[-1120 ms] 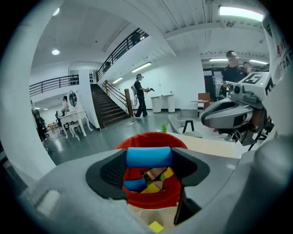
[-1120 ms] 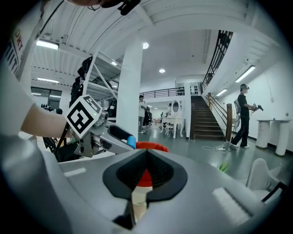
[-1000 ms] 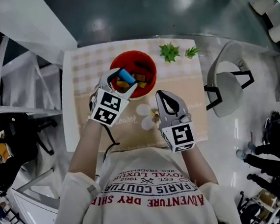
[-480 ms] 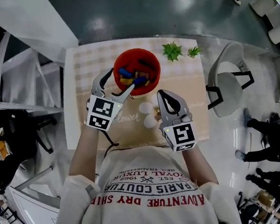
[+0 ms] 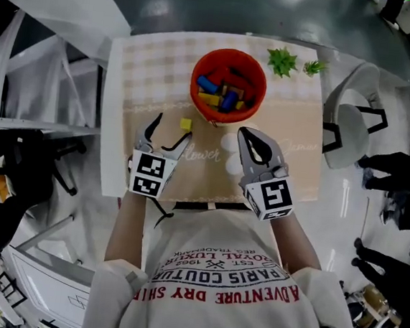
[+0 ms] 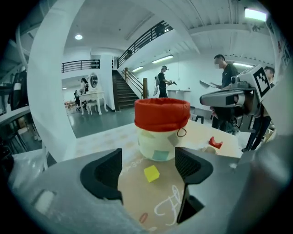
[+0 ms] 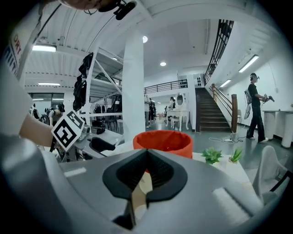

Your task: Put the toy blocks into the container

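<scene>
Left gripper (image 5: 171,129): jaws just opened wide, nothing between. Yellow block (image 6: 151,173) on desk (image 5: 294,139), 12 o'clock, untouched. Right gripper (image 7: 145,157): jaws pressed together, empty. Red container (image 6: 162,114) at 1 o'clock beyond block.

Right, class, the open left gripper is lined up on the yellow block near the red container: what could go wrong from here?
1. The jaws of the left gripper have just been opening and grip nothing. The small yellow block lies ahead between them, so one finger may shove it away before they close.
2. The container stands close behind that block; overshooting could bump it and spill the toy blocks inside.
</scene>
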Tool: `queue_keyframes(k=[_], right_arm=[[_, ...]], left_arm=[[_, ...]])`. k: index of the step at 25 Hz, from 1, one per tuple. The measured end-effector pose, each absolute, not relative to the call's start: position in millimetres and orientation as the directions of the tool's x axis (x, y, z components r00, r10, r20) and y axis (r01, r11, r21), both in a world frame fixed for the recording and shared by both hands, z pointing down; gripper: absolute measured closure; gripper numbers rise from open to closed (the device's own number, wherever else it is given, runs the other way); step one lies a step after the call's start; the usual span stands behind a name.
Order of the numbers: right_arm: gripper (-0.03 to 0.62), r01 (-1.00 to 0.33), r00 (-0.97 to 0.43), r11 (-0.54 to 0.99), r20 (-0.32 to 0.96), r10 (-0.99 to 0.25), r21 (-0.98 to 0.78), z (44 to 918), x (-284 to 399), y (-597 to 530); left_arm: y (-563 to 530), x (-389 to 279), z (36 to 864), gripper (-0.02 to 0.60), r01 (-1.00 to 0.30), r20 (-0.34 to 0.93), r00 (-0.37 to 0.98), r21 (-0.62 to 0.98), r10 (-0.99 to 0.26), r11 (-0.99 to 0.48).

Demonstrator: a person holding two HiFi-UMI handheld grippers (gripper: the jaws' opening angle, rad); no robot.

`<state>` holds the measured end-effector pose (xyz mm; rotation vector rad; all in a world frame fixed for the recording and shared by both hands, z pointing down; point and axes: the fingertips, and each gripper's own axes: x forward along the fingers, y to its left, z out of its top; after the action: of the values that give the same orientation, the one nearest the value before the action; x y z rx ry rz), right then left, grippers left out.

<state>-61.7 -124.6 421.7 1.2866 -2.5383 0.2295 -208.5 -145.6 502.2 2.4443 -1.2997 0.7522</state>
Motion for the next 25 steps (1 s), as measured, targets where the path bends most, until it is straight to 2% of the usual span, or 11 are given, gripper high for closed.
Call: queue_keyframes(k=[4, 10, 17, 19, 20, 25], right_arm=[[0.592, -0.812, -0.557, 0.583, 0.334, -0.761, -0.025, 439, -68, -127], [0.592, -0.821, -0.531, 0.569, 0.423, -0.735, -0.042, 468, -67, -122], [0.592, -0.832, -0.525, 0.551, 0.424, -0.738, -0.071, 490, -65, -126], [0.592, -0.827, -0.53, 0.559, 0.423, -0.735, -0.065, 492, -66, -125], [0.592, -0.825, -0.531, 0.561, 0.423, -0.734, -0.063, 493, -67, -125], [0.592, -0.822, -0.536, 0.567, 0.419, -0.732, -0.061, 488, -65, -122]], left_arm=[[-146, -207, 537, 0.209, -0.826, 0.599, 0.465, 0.029, -0.652, -0.562], [-149, -199, 583, 0.215, -0.829, 0.654, 0.462, 0.079, -0.599, -0.553], [-157, -189, 616, 0.278, -0.824, 0.695, 0.452, 0.085, -0.56, -0.56], [-158, -188, 620, 0.336, -0.82, 0.699, 0.443, 0.062, -0.562, -0.569], [-158, -187, 621, 0.385, -0.818, 0.699, 0.44, 0.053, -0.564, -0.573], [-157, -189, 611, 0.396, -0.813, 0.686, 0.451, 0.05, -0.571, -0.581]])
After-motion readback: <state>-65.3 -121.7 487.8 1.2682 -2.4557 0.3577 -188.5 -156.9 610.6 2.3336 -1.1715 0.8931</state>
